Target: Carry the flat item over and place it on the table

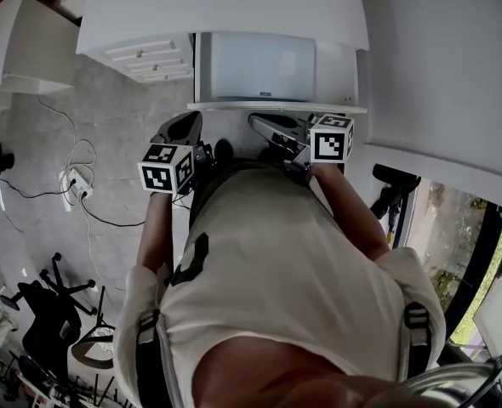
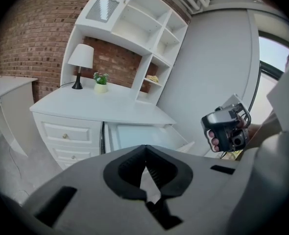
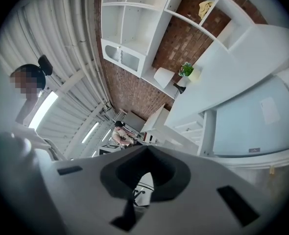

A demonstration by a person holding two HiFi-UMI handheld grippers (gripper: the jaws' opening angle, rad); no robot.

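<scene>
A pale, flat sheet (image 1: 261, 66) lies in the open drawer (image 1: 276, 106) of a white desk (image 1: 225, 7) in front of me. It also shows in the left gripper view as the flat sheet (image 2: 137, 137) and in the right gripper view as the flat sheet (image 3: 254, 119). My left gripper (image 1: 184, 129) is shut and empty, short of the drawer's left corner. The right gripper (image 1: 266, 123) is also shut and empty, just before the drawer's front edge. In their own views the left gripper (image 2: 145, 151) and right gripper (image 3: 147, 152) have jaws that meet with nothing between them.
On the desk top stand a lamp (image 2: 81, 58) and a small potted plant (image 2: 101, 81), under a white shelf unit (image 2: 144, 28) against a brick wall. Cables and a power strip (image 1: 76, 179) lie on the floor at left, near an office chair (image 1: 51, 313). A vacuum (image 1: 393, 187) stands at right.
</scene>
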